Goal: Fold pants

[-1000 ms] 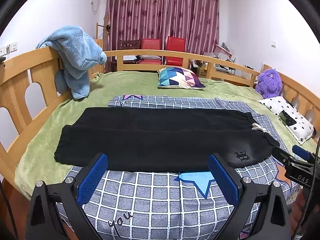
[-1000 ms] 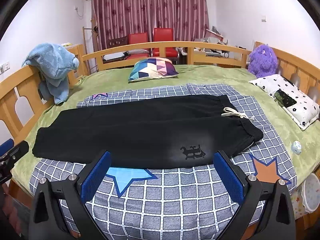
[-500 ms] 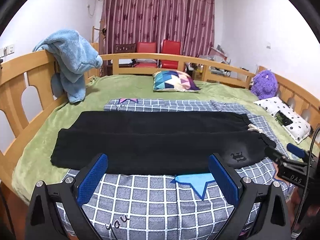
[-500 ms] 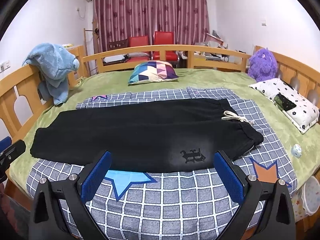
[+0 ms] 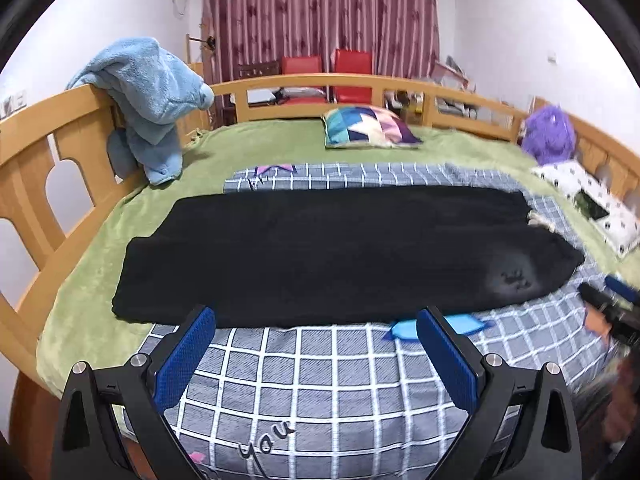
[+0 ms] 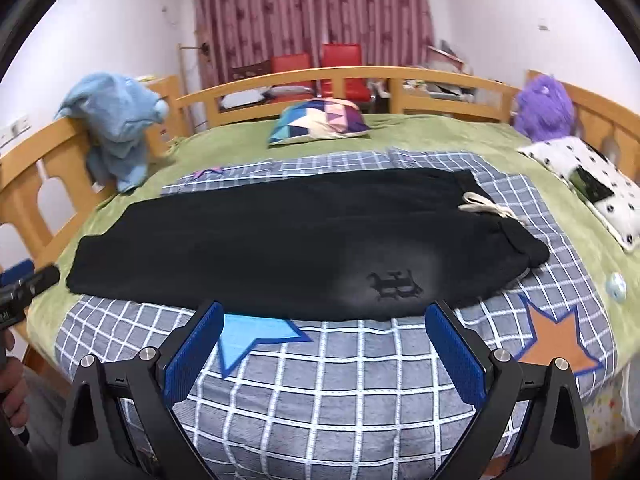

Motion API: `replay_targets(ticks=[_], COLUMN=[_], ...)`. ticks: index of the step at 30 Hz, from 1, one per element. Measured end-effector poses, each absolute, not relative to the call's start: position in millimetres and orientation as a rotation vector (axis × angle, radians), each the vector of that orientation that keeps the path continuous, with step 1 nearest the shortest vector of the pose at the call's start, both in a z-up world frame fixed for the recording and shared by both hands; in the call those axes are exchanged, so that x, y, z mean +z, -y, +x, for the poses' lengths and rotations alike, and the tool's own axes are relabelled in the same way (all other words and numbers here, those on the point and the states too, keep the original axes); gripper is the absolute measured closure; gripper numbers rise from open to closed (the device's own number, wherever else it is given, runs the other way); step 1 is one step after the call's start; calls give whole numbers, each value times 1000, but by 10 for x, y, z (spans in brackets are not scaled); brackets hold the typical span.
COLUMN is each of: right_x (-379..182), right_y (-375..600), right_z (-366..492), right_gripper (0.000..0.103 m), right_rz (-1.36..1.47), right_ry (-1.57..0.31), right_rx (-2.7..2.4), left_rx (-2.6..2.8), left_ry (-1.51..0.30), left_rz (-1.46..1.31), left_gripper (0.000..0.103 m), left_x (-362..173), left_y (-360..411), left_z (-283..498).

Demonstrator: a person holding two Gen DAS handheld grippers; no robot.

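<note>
Lying flat across the checked quilt [image 6: 340,380] on the bed, the black pants [image 6: 280,248] are already doubled leg over leg, waistband end to the right with the cream drawstring [image 6: 484,206] on top and a small logo [image 6: 394,284] near the front edge. The cuff end hangs past the quilt onto the green blanket [image 5: 248,144].

Left tongs [image 5: 316,356] hover just short of the pants' near edge, spread wide, nothing in them. Right tongs [image 6: 326,350] same deal, wide open and empty, lined up roughly under the logo.

Beyond the pants there's a patchwork pillow [image 6: 320,120]. A blue towel [image 5: 152,96] is draped over the wooden rail left of the pants, and a purple plush [image 6: 542,108] plus a spotted cushion [image 6: 588,176] sit off to the right. A blue star patch [image 6: 248,336] on the quilt peeks out from under the pants' front edge.
</note>
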State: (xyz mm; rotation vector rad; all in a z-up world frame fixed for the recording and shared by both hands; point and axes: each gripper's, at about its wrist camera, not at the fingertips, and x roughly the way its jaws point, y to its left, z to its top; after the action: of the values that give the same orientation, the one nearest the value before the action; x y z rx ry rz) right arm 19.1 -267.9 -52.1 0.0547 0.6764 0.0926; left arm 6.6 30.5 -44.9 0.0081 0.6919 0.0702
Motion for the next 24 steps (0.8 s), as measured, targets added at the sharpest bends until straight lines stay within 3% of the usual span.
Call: replay_targets(ticks=[7, 14, 24], right_x=[-668, -1077, -1718], right_y=[2931, 3173, 3769], right_z=[286, 589, 1073], right_gripper=[5, 30, 31], right_rz=[84, 139, 383], right_ry=[-681, -767, -883], right_rx=[43, 41, -44], left_rx=[97, 120, 151], left_ry=[-802, -819, -896], left_rz=[-80, -220, -447], left_gripper=[1, 1, 3], left_x=[-706, -1022, -1604], left_y=[-602, -936, -1436], left_z=[261, 358, 849])
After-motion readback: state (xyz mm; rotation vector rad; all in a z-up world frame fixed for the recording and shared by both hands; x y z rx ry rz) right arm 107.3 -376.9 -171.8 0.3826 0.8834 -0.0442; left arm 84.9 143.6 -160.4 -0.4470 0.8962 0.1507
